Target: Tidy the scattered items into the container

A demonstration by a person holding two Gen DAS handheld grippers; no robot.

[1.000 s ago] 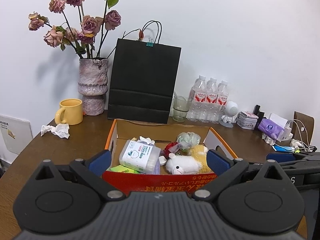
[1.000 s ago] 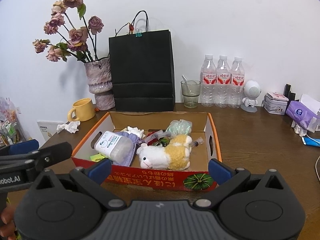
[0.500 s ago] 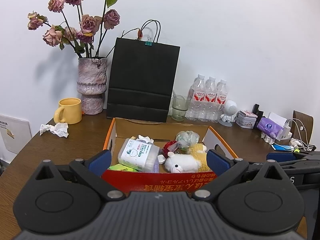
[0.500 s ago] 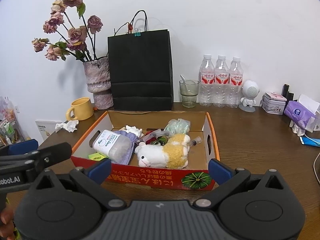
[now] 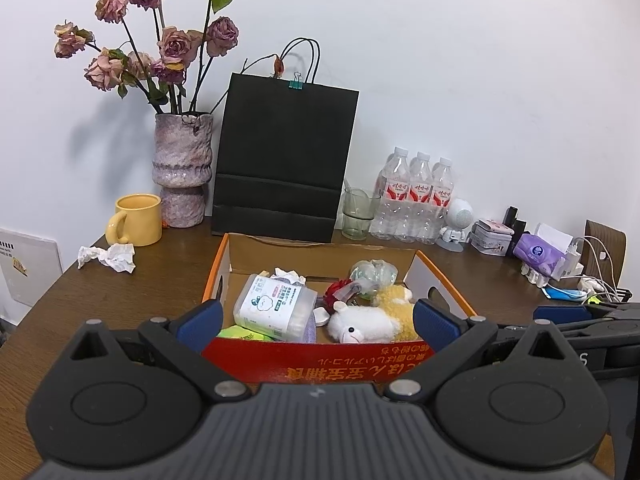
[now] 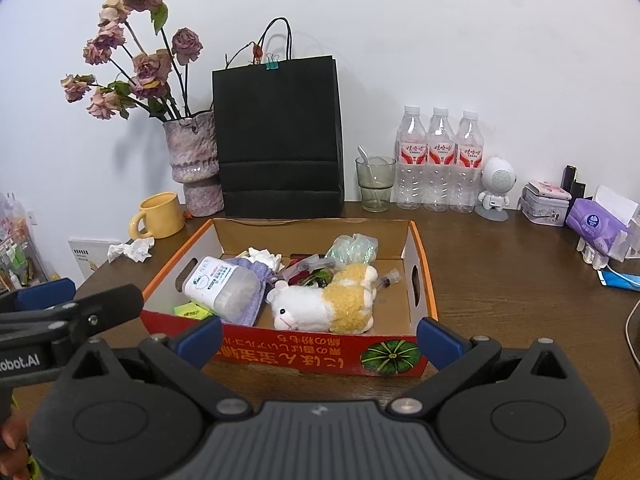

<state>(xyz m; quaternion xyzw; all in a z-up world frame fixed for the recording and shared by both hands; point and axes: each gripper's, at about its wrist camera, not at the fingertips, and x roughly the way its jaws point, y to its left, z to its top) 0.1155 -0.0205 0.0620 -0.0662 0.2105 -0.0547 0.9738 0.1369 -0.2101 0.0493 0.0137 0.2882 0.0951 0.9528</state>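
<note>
Left gripper (image 5: 316,322) fingers spread wide, nothing between them, hovering at the near wall of the cardboard box (image 5: 320,364). Right gripper (image 6: 320,338) same: fingers wide apart, empty, in front of the box (image 6: 320,354) near wall. Box sits mid counter (image 6: 500,292), open top.

Inside the box: cotton swab tub (image 6: 222,286) lying on its side at left, on a purple cloth (image 6: 256,280); plush sheep (image 6: 326,304) lying at near centre, head to the left; crumpled tissue (image 6: 264,257) at far left; clear plastic bag (image 6: 352,249) at far right; syringe (image 6: 386,279) just right of the sheep; green packet (image 6: 192,311) in the near left corner.

Outside the box: another crumpled tissue (image 5: 107,257) on the counter, left of the box, near the yellow mug (image 5: 136,220). Vase (image 5: 182,168), black paper bag (image 5: 286,160), glass (image 5: 360,214) and water bottles (image 5: 416,196) stand along the far wall.
</note>
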